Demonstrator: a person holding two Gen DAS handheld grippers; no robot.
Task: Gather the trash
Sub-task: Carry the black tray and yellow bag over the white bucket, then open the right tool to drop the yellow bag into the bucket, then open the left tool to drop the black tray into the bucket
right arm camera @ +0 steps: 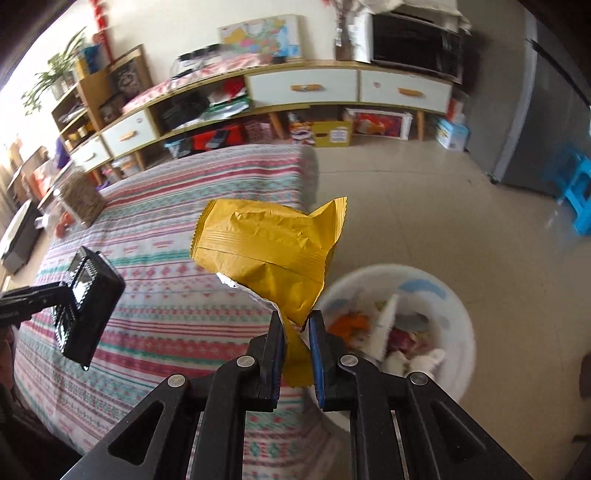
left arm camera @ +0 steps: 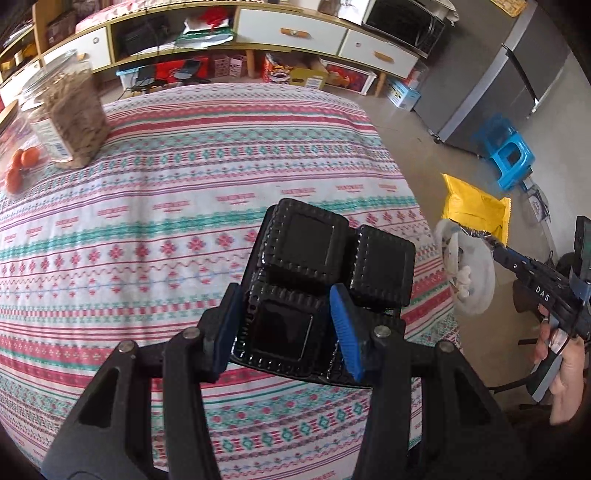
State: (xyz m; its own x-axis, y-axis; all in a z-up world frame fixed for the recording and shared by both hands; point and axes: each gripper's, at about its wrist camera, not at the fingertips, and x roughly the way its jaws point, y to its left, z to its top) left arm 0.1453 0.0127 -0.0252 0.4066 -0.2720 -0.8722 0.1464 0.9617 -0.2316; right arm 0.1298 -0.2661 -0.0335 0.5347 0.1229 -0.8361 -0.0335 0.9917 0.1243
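My left gripper point(left arm camera: 286, 299) is shut on a black plastic snack tray point(left arm camera: 317, 254) with square compartments, held above the patterned tablecloth point(left arm camera: 184, 206). The same black tray point(right arm camera: 92, 291) shows at the left of the right wrist view. My right gripper point(right arm camera: 295, 319) is shut on a torn yellow wrapper point(right arm camera: 269, 247), held past the table's edge. In the left wrist view the yellow wrapper point(left arm camera: 474, 210) hangs at the right. Below it on the floor stands a white trash bin point(right arm camera: 402, 314) with several scraps inside; the bin point(left arm camera: 472, 273) also shows in the left wrist view.
A clear jar of snacks point(left arm camera: 68, 114) and small oranges point(left arm camera: 20, 166) stand at the table's far left. A blue stool point(left arm camera: 509, 155), a grey fridge point(left arm camera: 491, 85) and a long cabinet point(left arm camera: 295, 33) line the room behind. A person's hand point(left arm camera: 561, 365) grips the right tool.
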